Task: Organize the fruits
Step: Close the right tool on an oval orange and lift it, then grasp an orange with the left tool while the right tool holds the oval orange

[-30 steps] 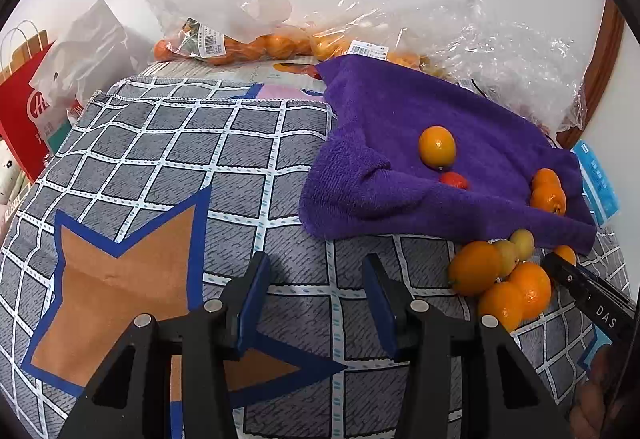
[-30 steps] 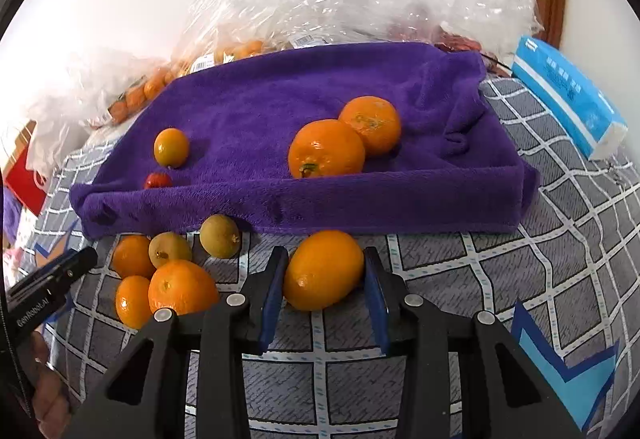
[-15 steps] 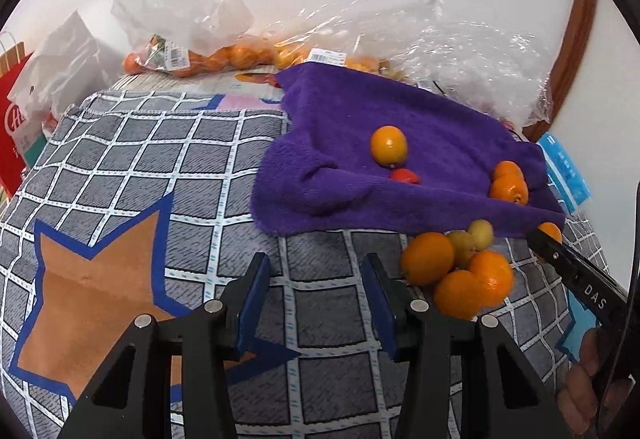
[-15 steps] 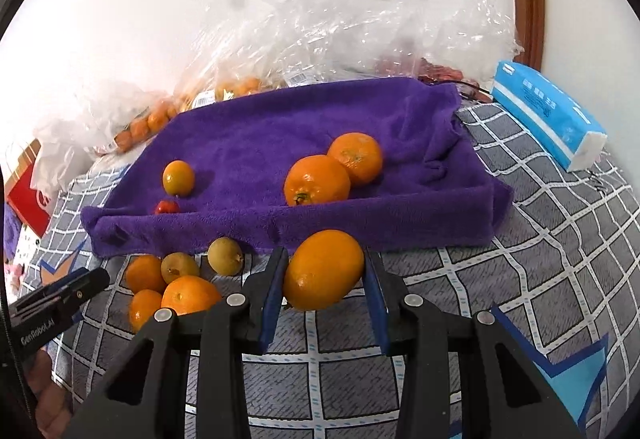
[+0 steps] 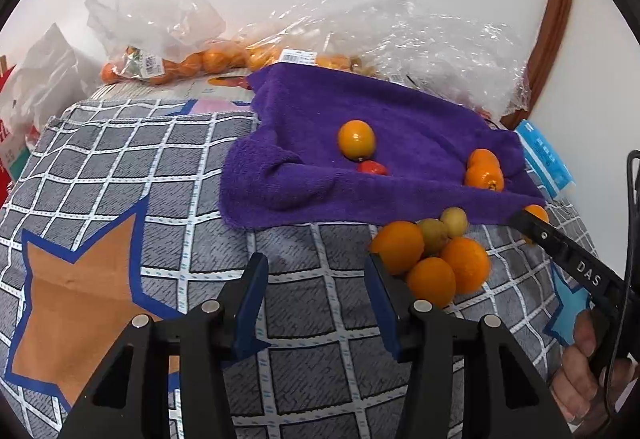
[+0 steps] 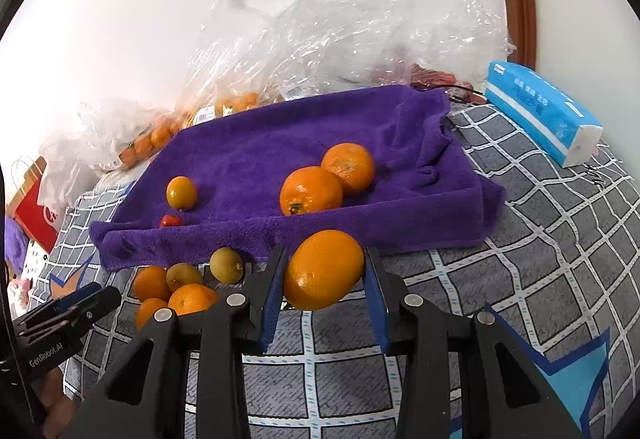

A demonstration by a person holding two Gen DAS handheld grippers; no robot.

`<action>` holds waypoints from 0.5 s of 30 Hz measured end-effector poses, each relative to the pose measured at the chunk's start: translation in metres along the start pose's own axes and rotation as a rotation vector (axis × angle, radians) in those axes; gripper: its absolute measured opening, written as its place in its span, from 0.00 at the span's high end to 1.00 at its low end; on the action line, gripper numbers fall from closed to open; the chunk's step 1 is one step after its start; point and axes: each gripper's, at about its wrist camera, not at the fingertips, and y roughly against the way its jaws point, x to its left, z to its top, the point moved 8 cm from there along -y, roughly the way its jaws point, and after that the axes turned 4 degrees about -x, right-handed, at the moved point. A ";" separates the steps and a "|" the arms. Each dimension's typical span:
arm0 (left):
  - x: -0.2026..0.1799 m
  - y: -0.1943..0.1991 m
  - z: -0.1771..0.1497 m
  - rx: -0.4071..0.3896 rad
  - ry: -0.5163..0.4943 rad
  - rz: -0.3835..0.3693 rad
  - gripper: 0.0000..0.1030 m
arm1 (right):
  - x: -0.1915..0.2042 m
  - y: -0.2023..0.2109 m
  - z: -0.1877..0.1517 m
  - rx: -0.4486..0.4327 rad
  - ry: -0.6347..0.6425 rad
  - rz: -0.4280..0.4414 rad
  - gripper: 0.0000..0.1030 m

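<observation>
Between our left fingers [image 5: 256, 287] lies only bare checked cloth [image 5: 120, 159]; the way ahead and left of them is clear up to the towel [image 5: 400, 119]. Just off the right finger, a fruit heap [image 5: 436, 259] blocks that side. Beyond our right fingers [image 6: 372, 291], the towel's raised fold [image 6: 400, 227] and two oranges [image 6: 312, 191] stand ahead.
</observation>
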 end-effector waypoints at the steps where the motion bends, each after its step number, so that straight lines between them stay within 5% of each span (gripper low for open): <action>1: -0.003 0.000 0.000 0.003 -0.002 -0.019 0.54 | -0.001 0.000 0.000 0.002 0.001 -0.003 0.64; 7: -0.026 0.010 -0.006 0.021 -0.026 -0.093 0.54 | -0.009 0.006 -0.001 -0.004 0.043 -0.016 0.64; 15: -0.028 -0.009 0.007 0.046 -0.086 0.024 0.54 | -0.013 0.009 -0.003 -0.009 0.040 -0.013 0.63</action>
